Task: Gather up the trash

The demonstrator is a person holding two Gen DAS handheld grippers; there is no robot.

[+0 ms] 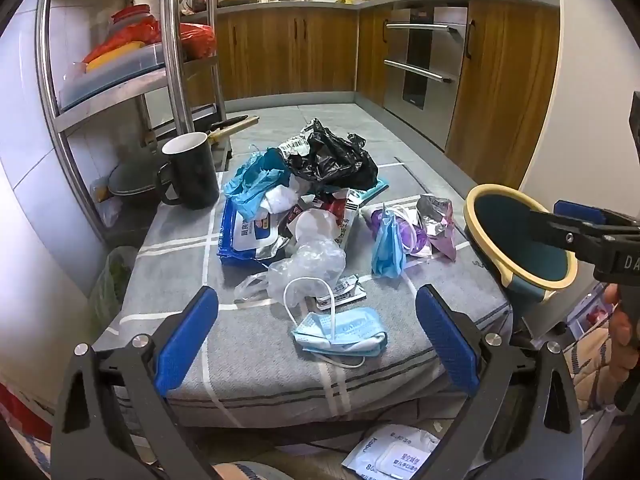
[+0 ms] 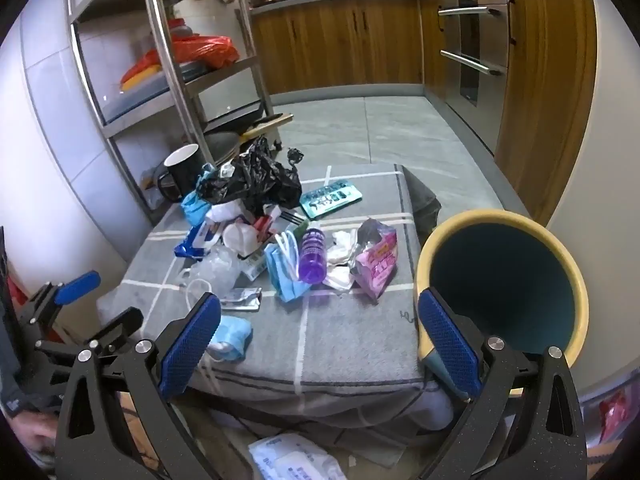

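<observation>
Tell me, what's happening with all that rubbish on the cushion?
A person holds a gripper in each hand, getting ready to collect trash. The left gripper and right gripper are both open and empty, hovering over the near edge of the grey cushion. Nothing is picked up yet. A blue face mask lies nearest, with a black plastic bag, a purple bottle and wrappers piled behind. The bin waits at the right.

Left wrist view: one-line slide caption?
Open left claw above a blue face mask, trash pile behind, bin at right.
</observation>
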